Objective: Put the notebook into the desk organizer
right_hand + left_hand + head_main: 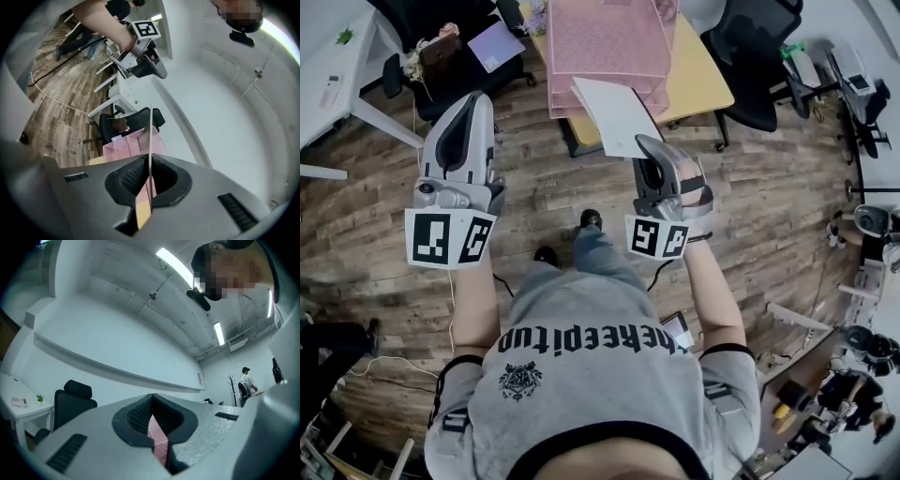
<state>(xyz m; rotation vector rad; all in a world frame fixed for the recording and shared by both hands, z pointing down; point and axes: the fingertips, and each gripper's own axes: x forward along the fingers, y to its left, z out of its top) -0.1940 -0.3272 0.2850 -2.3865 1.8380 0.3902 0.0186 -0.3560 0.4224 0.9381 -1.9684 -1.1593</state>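
1. Far left: white desk (336, 89), flat top, thin legs, well apart from both grippers.
2. Black office chair (455, 66) just beside the table's left end. A purple sheet (495, 45) and a brown item lie on it.
3. Left gripper (476, 105): smooth grey shell w/ ribbed black pads pressed together, nothing btwn them. It's held over the wood-plank floor (769, 197), left of the organizer and apart from it.
4. Desk organizer (605, 42): pink wire mesh, on the yellow table (705, 80) at its front-left part. The right gripper view shows upright dividers in it. Nothing stands btwn it and the notebook.
5. Notebook (614, 114): white, thin, flat. It's in the air, overlapping the organizer's front edge and the table edge in the head view, and not inside yet. In the right gripper view it's edge-on, a thin line pointing at the organizer.
6. Right gripper (651, 145): pads pinch the notebook's near edge, w/ the rest of it sticking out ahead.
7. Right of the organizer the tabletop is bare.
8. Far right: another black chair (759, 56) at the table's right end, w/ open floor in front.
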